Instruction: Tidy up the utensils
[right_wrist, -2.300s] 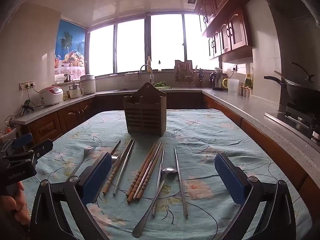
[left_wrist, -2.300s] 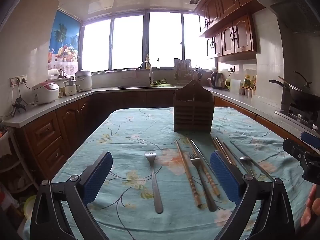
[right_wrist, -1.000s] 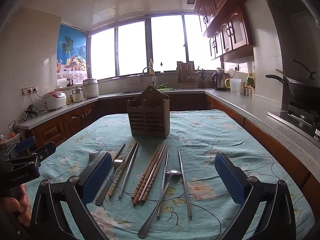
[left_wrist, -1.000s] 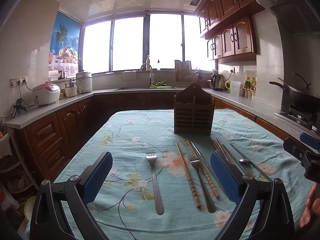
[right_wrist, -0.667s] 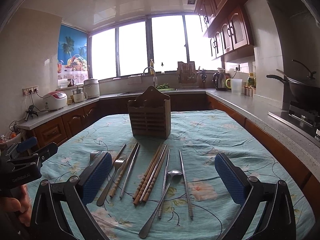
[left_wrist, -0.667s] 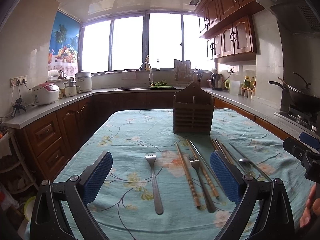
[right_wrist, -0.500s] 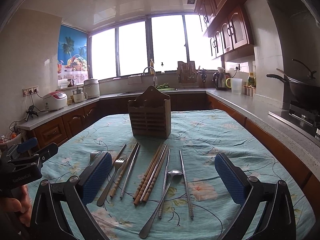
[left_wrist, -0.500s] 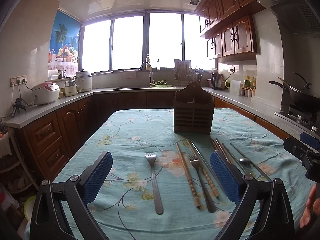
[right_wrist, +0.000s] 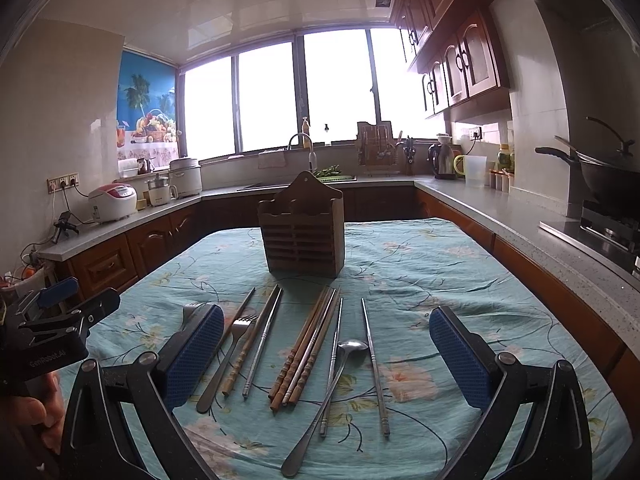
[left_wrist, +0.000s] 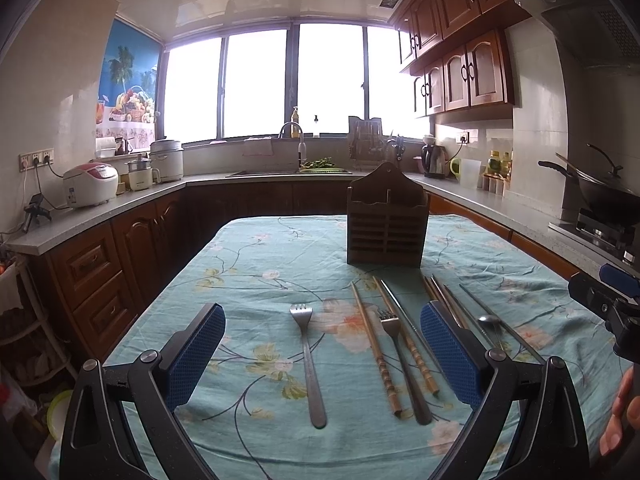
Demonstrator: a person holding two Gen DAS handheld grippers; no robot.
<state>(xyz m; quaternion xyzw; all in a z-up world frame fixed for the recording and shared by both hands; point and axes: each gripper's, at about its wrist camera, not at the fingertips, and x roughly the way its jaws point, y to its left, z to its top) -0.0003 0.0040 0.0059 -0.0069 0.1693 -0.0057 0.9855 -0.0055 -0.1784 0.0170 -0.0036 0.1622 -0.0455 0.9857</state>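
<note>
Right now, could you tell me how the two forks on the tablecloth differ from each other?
The lone fork lies by itself on bare tablecloth, while the second fork lies between bamboo chopsticks. The lone fork sits midway between the left gripper fingers; the second fork lies nearer the right-hand finger. Both are metal, flat on the cloth, tines pointing toward the wooden holder.

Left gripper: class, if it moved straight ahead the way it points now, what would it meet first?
Probably the lone fork on the tablecloth, lying between the open jaws of the left gripper. The wooden utensil holder stands farther back, slightly right; depth is uncertain.
</note>
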